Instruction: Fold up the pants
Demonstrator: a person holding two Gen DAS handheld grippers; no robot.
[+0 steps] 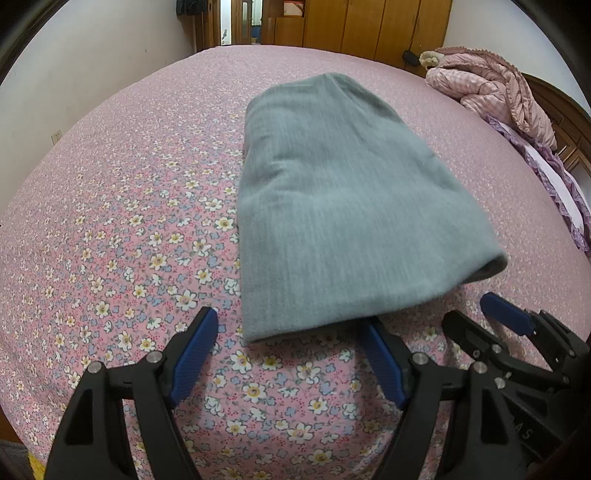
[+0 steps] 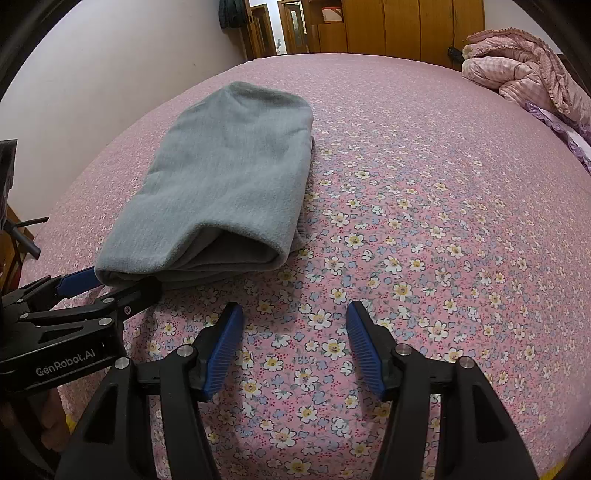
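Observation:
Grey pants (image 1: 332, 203) (image 2: 229, 184) lie folded into a thick oblong on the pink flowered bed sheet (image 1: 129, 221) (image 2: 424, 240). In the left wrist view my left gripper (image 1: 291, 328) is open at the bundle's near edge. Its left pad stands clear of the cloth, and the tip of its right finger is tucked behind the hem. The right wrist view shows the left gripper (image 2: 127, 280) straddling the bundle's near left corner. My right gripper (image 2: 293, 312) is open over bare sheet, just right of the pants' near end, with nothing between its fingers. It also shows in the left wrist view as the right gripper (image 1: 476, 314).
A bunched pink quilt (image 1: 491, 92) (image 2: 524, 74) and a purple-frilled pillow (image 1: 554, 177) lie at the bed's far right. A wooden wardrobe (image 1: 369, 26) (image 2: 399, 26) and a doorway stand beyond the bed. A white wall (image 1: 92, 74) runs along the left.

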